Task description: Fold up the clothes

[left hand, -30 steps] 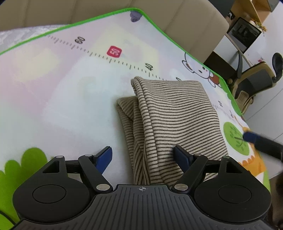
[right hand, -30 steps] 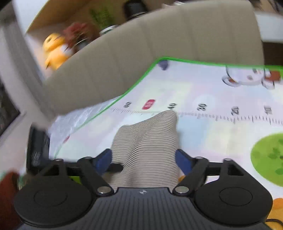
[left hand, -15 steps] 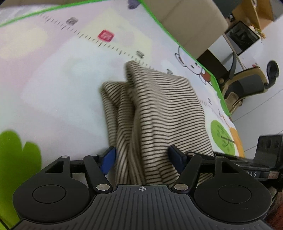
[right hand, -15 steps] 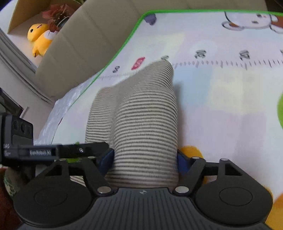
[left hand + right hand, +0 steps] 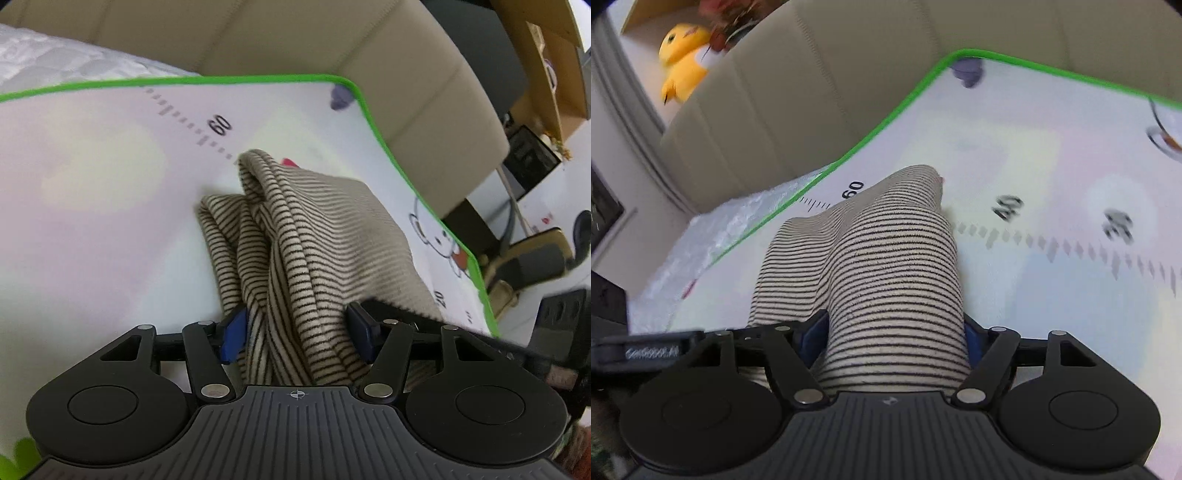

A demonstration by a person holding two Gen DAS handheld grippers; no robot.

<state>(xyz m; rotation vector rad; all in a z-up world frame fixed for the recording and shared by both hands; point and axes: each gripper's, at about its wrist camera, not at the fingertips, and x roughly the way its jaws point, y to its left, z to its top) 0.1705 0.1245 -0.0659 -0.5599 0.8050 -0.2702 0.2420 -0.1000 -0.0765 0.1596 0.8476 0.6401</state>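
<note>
Striped garment (image 5: 325,236): soft beige knit, thin dark stripes, bunched in rounded folds on the mat (image 5: 92,206).
Mat: smooth, green-edged, printed ruler.
Left gripper (image 5: 295,332): jaws closing, pads pressed on garment folds.
Right gripper (image 5: 894,339): jaws opening, garment roll filling the gap.

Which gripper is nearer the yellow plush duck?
Left. The yellow plush duck sits far left of the right gripper; the left gripper is on that side, though both remain far.

One striped garment (image 5: 317,236), one play mat (image 5: 92,221), one plush duck (image 5: 681,62)
</note>
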